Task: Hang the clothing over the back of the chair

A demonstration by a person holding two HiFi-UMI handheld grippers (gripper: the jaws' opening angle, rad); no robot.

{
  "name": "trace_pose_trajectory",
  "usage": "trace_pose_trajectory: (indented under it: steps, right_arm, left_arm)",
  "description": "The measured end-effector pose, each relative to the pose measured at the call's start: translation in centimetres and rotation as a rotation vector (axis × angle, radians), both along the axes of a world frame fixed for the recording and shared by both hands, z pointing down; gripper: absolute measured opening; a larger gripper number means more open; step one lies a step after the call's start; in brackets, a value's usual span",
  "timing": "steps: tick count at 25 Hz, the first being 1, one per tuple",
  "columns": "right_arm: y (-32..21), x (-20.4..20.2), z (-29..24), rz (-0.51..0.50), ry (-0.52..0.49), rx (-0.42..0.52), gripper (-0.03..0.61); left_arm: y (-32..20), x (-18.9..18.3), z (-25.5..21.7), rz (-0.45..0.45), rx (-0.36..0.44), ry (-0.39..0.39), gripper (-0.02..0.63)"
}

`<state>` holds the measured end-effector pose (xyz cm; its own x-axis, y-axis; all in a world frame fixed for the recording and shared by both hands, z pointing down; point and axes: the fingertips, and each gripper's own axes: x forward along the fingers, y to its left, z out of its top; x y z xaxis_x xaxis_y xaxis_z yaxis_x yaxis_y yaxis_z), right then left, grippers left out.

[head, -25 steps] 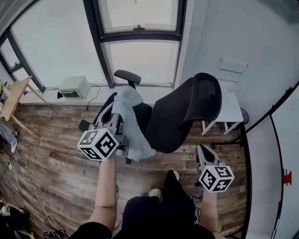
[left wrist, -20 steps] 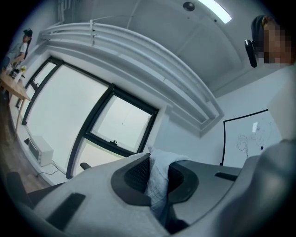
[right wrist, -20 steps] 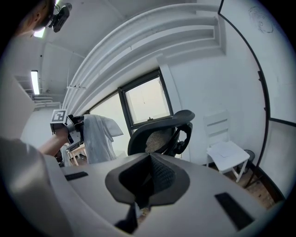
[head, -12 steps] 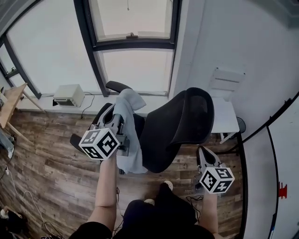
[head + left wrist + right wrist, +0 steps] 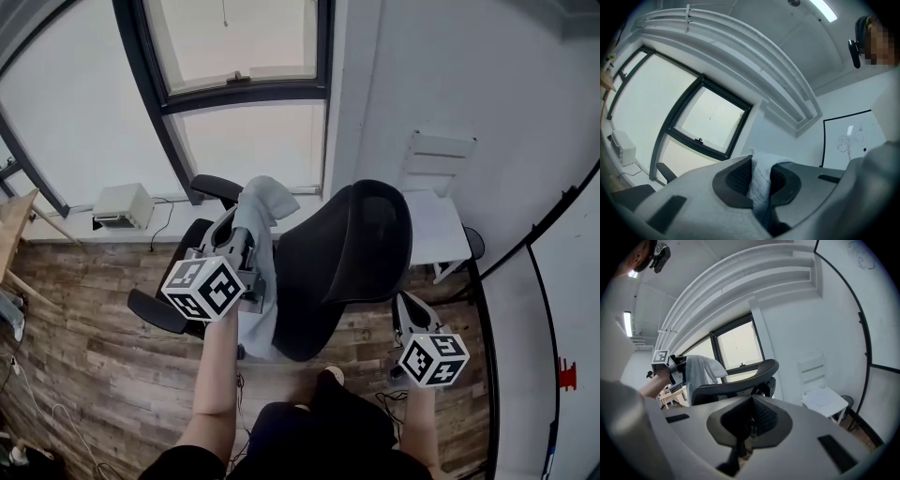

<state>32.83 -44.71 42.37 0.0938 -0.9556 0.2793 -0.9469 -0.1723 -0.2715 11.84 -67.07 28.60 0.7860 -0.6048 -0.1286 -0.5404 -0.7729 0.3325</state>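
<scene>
L gripper (image 5: 240, 246): jaws clamped on pale grey clothing (image 5: 255, 202), which hangs down.
Clothing: just left of black chair back (image 5: 361, 234).
R gripper (image 5: 405, 315): jaws together, empty.

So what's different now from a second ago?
The person has moved in, bringing the cloth in the left gripper closer to the chair back. Same as before: that gripper is shut on the cloth, nothing hangs over the chair back, and the right gripper stays low, shut and empty.

Black mesh office chair (image 5: 352, 248): seat mostly hidden behind backrest.
Pale grey clothing (image 5: 262, 199): partly hidden behind left gripper (image 5: 240, 230).
</scene>
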Motion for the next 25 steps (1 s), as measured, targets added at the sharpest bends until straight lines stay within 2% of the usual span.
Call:
trace_pose_trajectory:
  steps: [7,12,18,25]
  right_arm:
    - [2.5,-0.5,-0.2,0.05,0.0,0.009,0.002]
    - [4.9,-1.9,-0.9,0.087,0.012,0.021,0.002]
    - [7.5,-3.5,-1.8,0.115,0.035,0.03,0.002]
    - [11.1,-3.0,-2.3,0.182,0.019,0.045,0.002]
  left_arm:
    - [3.1,2.6,-1.0,0.105,0.016,0.002,0.015]
    - [5.3,4.3,-2.9,0.192,0.059,-0.013,0.015]
    - [6.6,6.4,-5.3,0.269,0.086,0.0,0.015]
    - [10.1,9.5,-7.4,0.362,0.11,0.036,0.015]
